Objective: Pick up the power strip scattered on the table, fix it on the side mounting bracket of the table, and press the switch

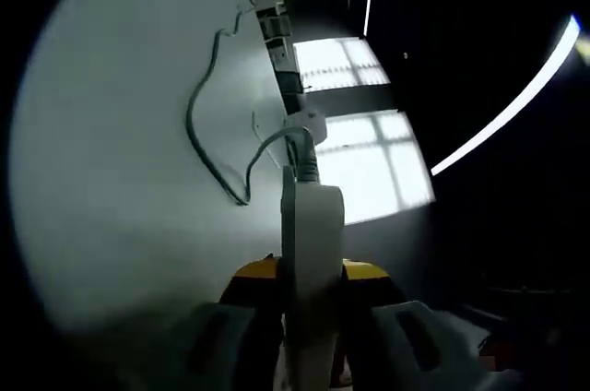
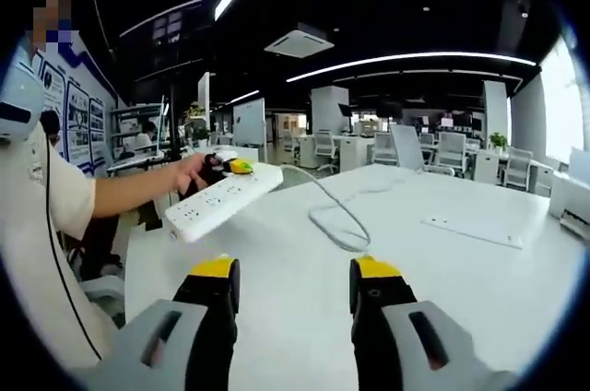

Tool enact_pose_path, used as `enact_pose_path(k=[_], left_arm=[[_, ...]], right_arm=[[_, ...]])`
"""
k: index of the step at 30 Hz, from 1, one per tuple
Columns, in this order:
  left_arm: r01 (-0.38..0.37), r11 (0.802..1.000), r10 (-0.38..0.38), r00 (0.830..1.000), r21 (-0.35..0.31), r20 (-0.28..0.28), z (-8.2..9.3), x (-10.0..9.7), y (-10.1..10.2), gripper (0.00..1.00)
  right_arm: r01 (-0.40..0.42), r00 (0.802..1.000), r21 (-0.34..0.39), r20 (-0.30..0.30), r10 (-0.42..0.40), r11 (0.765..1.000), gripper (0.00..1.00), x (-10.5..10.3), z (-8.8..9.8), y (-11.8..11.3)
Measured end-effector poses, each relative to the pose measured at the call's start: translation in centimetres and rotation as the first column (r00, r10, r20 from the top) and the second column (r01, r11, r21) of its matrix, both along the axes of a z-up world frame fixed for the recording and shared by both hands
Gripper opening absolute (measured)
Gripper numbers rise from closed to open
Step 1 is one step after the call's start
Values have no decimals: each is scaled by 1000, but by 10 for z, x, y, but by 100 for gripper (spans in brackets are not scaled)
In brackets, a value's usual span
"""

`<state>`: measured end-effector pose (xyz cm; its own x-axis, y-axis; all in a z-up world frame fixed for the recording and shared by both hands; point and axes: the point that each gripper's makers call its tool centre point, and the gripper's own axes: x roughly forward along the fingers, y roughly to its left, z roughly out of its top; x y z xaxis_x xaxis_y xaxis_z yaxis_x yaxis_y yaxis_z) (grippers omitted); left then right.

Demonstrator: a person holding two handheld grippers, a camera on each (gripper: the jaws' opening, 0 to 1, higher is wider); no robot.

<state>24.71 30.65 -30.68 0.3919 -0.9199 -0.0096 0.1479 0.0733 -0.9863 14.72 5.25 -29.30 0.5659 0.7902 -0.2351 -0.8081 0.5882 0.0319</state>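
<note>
- In the left gripper view, the left hand-held gripper was closed on the power strip, its yellow-tipped jaws pressing the white body from both sides.
- The strip stood edge-on between the jaws, lifted clear of the white worktop, which appeared tilted because the camera was rolled.
- The grey cord ran from the strip's far end, looped across the worktop and trailed away toward the far edge.
- In the right gripper view, the right hand-held gripper hovered over the worktop with its jaws spread wide and nothing between them.
- That view showed the strip's socket face, held up in the air at the left, well apart from the right jaws; the left view showed just its narrow edge.
- It also showed the person's hand at the strip's far end and the cord drooping down onto the worktop.
- A flat white plate lay on the worktop at the right; whether it belonged to the mounting bracket could not be told.
- The bracket itself could not be picked out.
- Risk, as a judgement: the trailing cord could snag or drag as the strip was carried to the worktop's side, twisting it in the jaws.
- The grip sat at one end, so the long body could pivot or slip during fixing.
</note>
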Motion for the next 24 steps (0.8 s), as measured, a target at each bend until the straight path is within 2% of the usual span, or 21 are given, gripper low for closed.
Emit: enact_pose_path(k=[5,11,16,24], left_arm=[[14,1000,-14,1000,-6,-2,0,-13,15,26],[-11,1000,11,1000,6,-8,-2,-24,35,26],[-34,999,34,999,0,-6,-3,-34,40,26],[-27,1000,27,999,-8,-18,-11,-44,48,26]], right_arm=[[1,1000,-8,6,-1,1000,44,-3,2,0],[14,1000,-15,0,-14,1000,43,-2,-1,-1],[15,1000,-17,-4,-15,1000,43,0,-3,3],[2,1000,-27,-8,-2,1000,43,-2,-4,11]])
